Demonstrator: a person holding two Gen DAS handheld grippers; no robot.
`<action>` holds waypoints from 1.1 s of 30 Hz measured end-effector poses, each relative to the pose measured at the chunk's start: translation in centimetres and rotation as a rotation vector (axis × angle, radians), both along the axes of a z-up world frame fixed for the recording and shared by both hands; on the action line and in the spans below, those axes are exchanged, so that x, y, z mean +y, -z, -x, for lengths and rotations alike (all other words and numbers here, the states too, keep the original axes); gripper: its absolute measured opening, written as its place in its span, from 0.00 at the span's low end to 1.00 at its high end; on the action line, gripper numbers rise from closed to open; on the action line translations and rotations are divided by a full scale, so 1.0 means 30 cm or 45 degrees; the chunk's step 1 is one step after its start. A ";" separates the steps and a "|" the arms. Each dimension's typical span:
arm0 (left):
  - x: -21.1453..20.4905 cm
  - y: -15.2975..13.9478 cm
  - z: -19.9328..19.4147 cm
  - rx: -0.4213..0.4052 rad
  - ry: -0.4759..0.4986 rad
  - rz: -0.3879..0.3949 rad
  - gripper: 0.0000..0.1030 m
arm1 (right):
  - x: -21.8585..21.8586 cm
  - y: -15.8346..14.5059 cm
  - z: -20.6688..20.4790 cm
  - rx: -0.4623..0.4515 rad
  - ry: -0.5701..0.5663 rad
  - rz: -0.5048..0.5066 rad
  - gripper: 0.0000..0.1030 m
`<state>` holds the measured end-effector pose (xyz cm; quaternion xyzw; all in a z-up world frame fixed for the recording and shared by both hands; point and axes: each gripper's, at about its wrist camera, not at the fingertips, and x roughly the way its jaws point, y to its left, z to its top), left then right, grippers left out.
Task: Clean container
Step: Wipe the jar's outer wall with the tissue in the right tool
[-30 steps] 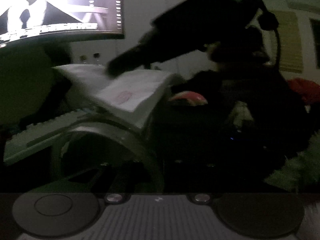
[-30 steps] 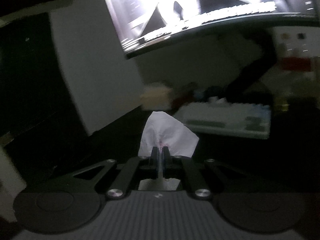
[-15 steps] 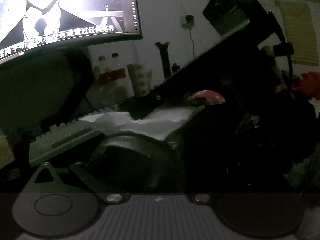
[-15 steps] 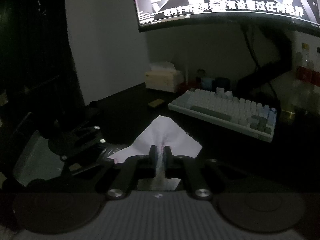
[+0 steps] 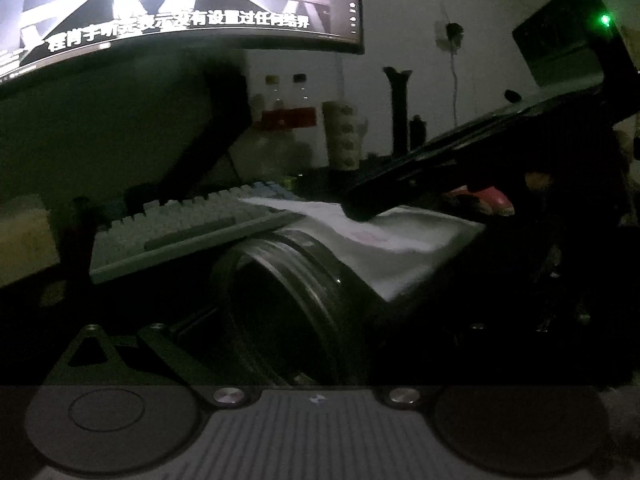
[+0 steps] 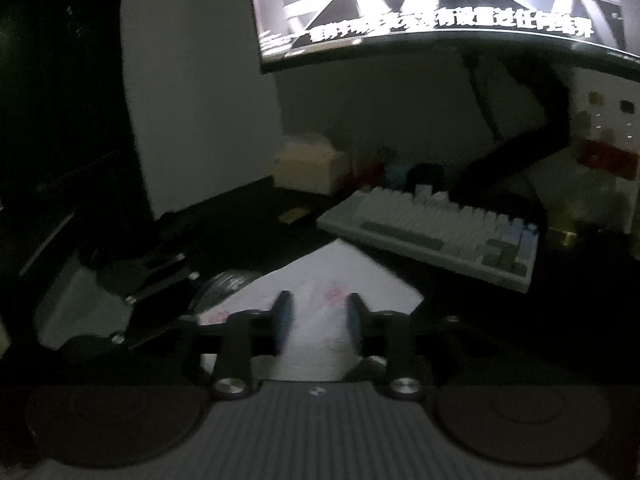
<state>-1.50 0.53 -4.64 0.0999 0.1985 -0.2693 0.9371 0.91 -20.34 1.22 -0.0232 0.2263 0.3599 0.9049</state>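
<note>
Dim worktop scene, keyed to the pale mechanical keyboard (image 6: 432, 236). The round metal container with a ribbed rim (image 5: 296, 300) lies tipped on its side in front of the keyboard, mouth toward the left wrist camera. A white paper tissue with faint pink marks (image 6: 332, 280) is draped over its upper side. The left claw (image 5: 256, 356) stands wide, and the container sits between its arms; whether the pads touch it cannot be told. The right claw (image 6: 316, 316) has just been opening, and its blue pads (image 6: 282, 316) stand apart with the tissue lying loose between them. The pink marks suggest wiping has begun. Whether the interior is clean cannot be told; removing the tissue and righting the container appear to remain.
</note>
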 end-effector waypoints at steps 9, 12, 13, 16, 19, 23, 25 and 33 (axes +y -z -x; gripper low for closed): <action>-0.105 0.040 0.007 -0.043 -0.134 -0.245 1.00 | -0.023 0.040 -0.056 0.081 0.023 -0.105 0.83; -0.106 0.038 0.005 -0.052 -0.156 -0.235 1.00 | -0.018 0.025 -0.034 0.006 -0.007 -0.089 0.48; -0.107 0.038 0.004 -0.058 -0.167 -0.234 1.00 | -0.015 0.021 -0.026 -0.017 -0.004 -0.078 0.21; -0.106 0.040 -0.007 -0.073 -0.218 -0.247 1.00 | -0.017 0.012 -0.010 -0.053 0.015 -0.060 0.07; -0.099 0.038 -0.017 -0.081 -0.277 -0.252 1.00 | -0.041 -0.003 0.007 -0.113 0.018 -0.120 0.07; -0.095 0.030 -0.008 -0.148 -0.351 -0.237 1.00 | -0.062 0.002 0.021 -0.159 0.001 -0.187 0.08; -0.089 0.030 0.000 -0.161 -0.330 -0.210 1.00 | -0.041 0.017 0.008 -0.164 0.049 -0.129 0.08; -0.116 0.077 0.012 -0.110 -0.086 -0.093 1.00 | 0.004 0.090 -0.077 -0.059 0.102 -0.051 0.08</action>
